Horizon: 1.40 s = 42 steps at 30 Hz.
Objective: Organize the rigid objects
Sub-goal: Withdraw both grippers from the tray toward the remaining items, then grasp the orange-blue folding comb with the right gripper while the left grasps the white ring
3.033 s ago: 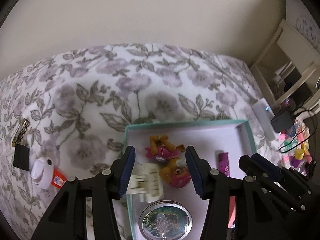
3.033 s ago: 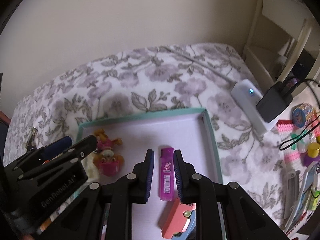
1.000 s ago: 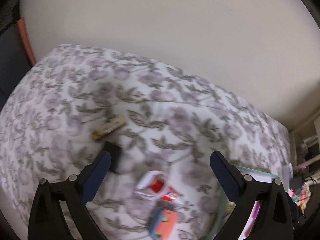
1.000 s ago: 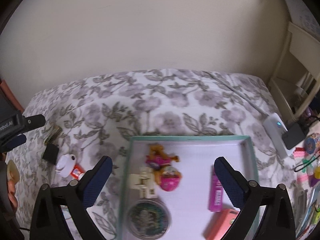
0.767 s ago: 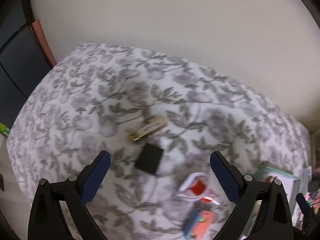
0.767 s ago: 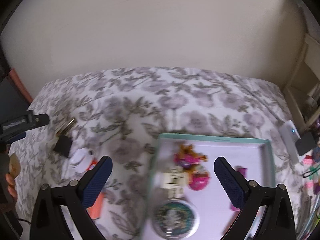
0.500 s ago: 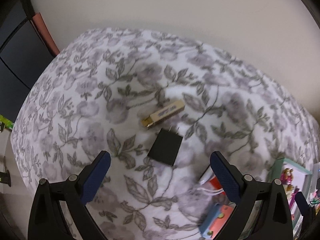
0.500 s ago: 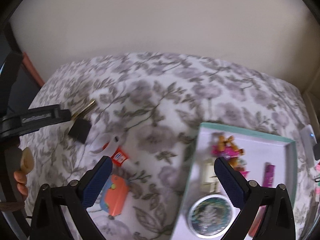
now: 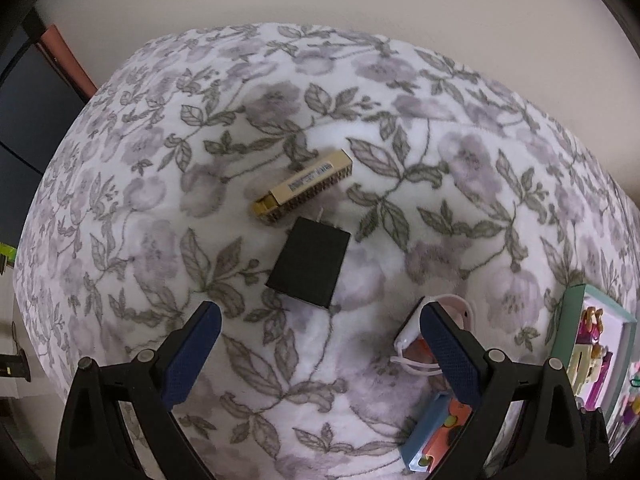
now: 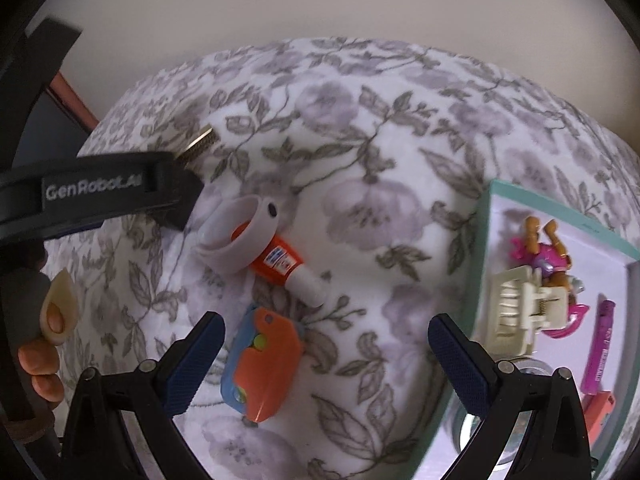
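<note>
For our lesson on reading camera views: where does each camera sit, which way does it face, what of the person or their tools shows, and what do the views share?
Left wrist: sits behind the open left tongs, looking down at a black plug and a beige comb on the flowered blanket.
Right wrist: sits behind the open right tongs, above an orange toy; the person's fingers show at left.
Shared: the white ring, orange toy and teal tray.

Black adapter (image 9: 308, 267) on grey-floral white bedspread (image 9: 400, 128), teal-rimmed tray (image 10: 484, 240).
</note>
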Motion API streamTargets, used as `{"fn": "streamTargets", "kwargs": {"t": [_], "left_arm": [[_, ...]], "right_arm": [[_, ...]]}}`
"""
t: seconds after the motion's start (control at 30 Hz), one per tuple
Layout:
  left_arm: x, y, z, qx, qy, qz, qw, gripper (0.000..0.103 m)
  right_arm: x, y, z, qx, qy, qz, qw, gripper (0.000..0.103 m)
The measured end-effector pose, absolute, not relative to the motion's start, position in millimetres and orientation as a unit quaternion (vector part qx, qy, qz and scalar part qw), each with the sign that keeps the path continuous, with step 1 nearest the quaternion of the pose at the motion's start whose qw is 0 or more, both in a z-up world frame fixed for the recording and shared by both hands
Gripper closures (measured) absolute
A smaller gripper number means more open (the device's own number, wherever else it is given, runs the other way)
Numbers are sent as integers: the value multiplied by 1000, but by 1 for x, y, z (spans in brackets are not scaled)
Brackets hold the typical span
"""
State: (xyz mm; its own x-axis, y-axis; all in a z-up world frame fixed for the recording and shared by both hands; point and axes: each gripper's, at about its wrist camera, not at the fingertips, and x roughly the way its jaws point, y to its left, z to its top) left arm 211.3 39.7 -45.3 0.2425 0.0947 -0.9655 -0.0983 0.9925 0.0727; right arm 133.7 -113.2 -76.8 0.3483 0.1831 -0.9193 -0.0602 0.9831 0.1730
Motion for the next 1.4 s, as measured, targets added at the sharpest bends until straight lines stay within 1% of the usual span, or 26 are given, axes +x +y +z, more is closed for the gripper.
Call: {"fn": "streamTargets", "kwargs": {"t": [0.4,0.73,0.8,0.87,0.93,1.0,1.03,1.07,1.1,1.13,1.2,1.27,1.3,1.33,1.4], "left_arm": [[212,30,-64,14,633,47,772,3],[208,18,-72,33,642,42,765,4],[205,16,-71,31,642,37,765,9],[203,14,-69,25,642,32,766,17],[202,12,-67,21,642,27,766,28],[200,10,-67,21,644,18,765,34],[200,9,-67,20,644,14,764,38],[200,8,-66,18,644,11,764,39],[200,7,-66,18,645,7,764,42],[200,5,-65,18,645,5,764,45],[199,2,-65,20,645,0,764,47],[199,-3,-66,20,644,-4,764,51],[198,-5,-66,20,644,-6,765,53],[198,-6,-66,19,644,-7,765,54],[197,-9,-66,23,643,-9,765,55]], "right_arm": [[132,-85,-107,2,602,86,794,0],[132,-88,-110,-12,603,76,794,0],[132,-91,-110,-18,601,69,796,0],[131,-94,-108,-25,597,67,799,1],[130,-98,-103,-30,595,64,800,2],[129,-97,-103,-34,594,61,801,2],[129,-97,-102,-33,594,62,801,4],[130,-98,-100,-31,594,63,802,10],[131,-98,-99,-27,593,64,802,13],[131,-98,-98,-22,592,64,803,19],[130,-98,-94,-15,591,63,804,26],[131,-98,-91,-12,591,68,804,37],[131,-98,-90,-9,591,71,803,40],[131,-98,-89,-7,592,75,803,46],[131,-97,-87,-10,591,75,803,48]]}}
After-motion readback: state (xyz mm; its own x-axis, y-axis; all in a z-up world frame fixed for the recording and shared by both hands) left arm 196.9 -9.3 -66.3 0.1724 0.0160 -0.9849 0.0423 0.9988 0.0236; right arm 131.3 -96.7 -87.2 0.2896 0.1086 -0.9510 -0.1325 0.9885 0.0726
